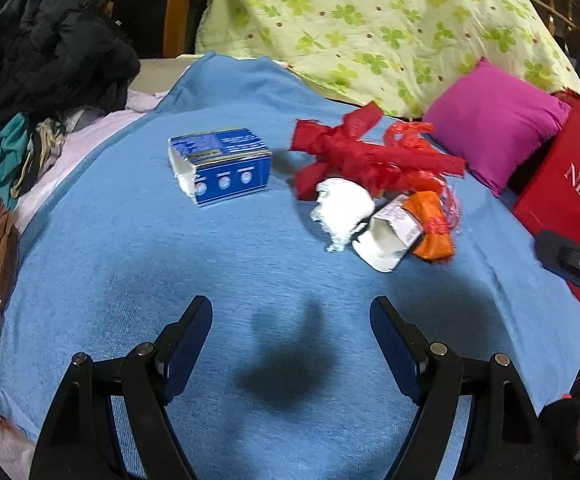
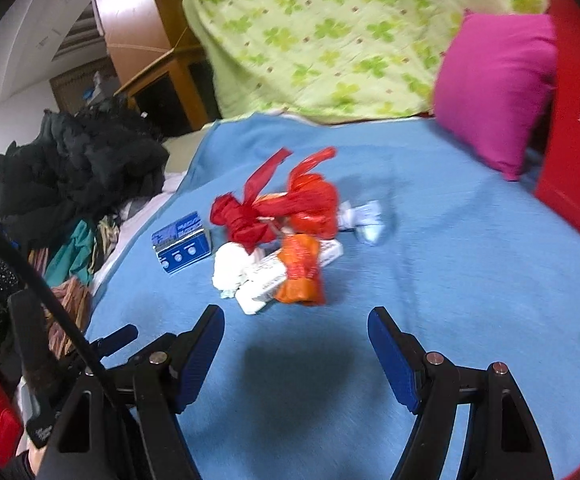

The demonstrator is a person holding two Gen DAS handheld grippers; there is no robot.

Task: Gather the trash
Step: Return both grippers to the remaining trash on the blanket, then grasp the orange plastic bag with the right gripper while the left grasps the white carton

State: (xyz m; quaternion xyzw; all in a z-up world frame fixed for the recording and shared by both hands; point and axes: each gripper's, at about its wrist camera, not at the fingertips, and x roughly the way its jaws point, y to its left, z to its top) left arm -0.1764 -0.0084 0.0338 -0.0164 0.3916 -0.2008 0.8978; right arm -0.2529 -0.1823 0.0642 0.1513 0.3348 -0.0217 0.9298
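Trash pile mid blue blanket (image 1: 130, 260). White carton (image 2: 290, 274) lies flat, long axis diagonal, open end toward cams, beside red bag (image 2: 290, 208). Blue box (image 1: 220, 164) apart, left. L gripper (image 1: 291, 310) & R gripper (image 2: 295, 320) jaws apart, empty.

Dim indoor light, dark soft shadows on the blue blanket (image 1: 130, 280), slight motion blur, fisheye-bent black corners

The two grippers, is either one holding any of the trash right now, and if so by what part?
Nothing is held. The left gripper and right gripper both stand open over the blue blanket, short of the trash pile.
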